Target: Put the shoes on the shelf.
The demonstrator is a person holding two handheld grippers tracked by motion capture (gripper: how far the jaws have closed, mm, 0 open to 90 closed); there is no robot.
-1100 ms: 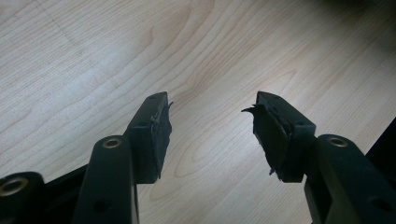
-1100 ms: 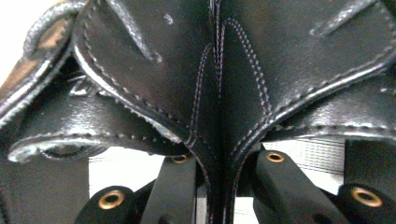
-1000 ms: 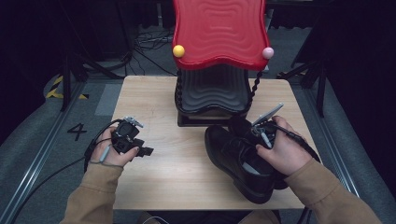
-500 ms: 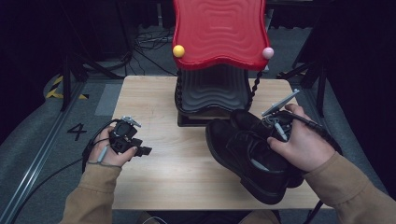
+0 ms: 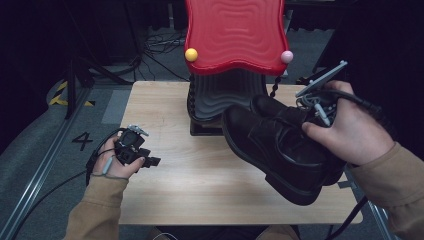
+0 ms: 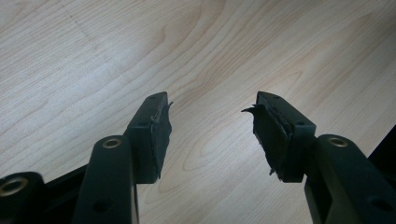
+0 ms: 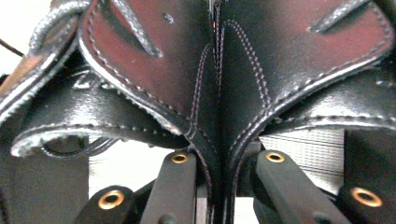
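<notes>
black shoes point(image 5: 280, 150) higher off table point(image 5: 165, 115) w/ right gripper point(image 5: 312, 107)

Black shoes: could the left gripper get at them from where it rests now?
Probably yes. The left gripper is open and holds nothing, and bare table lies between it and the black shoes, which the right gripper holds pinched together, lifted.

Both forearms wear tan long sleeves with ribbed cuffs. The left tool point(image 6: 210, 135) is black, its two arms ending in blocky pads point(image 6: 152, 135) with frayed rubber edges, each arm set with a brass-ringed rivet hole, and a dark cable loops from its body. The right tool point(image 7: 223, 186) has matching black arms with brass eyelets, a grey plate point(image 5: 322, 77) on top and a thick black cable.
</notes>
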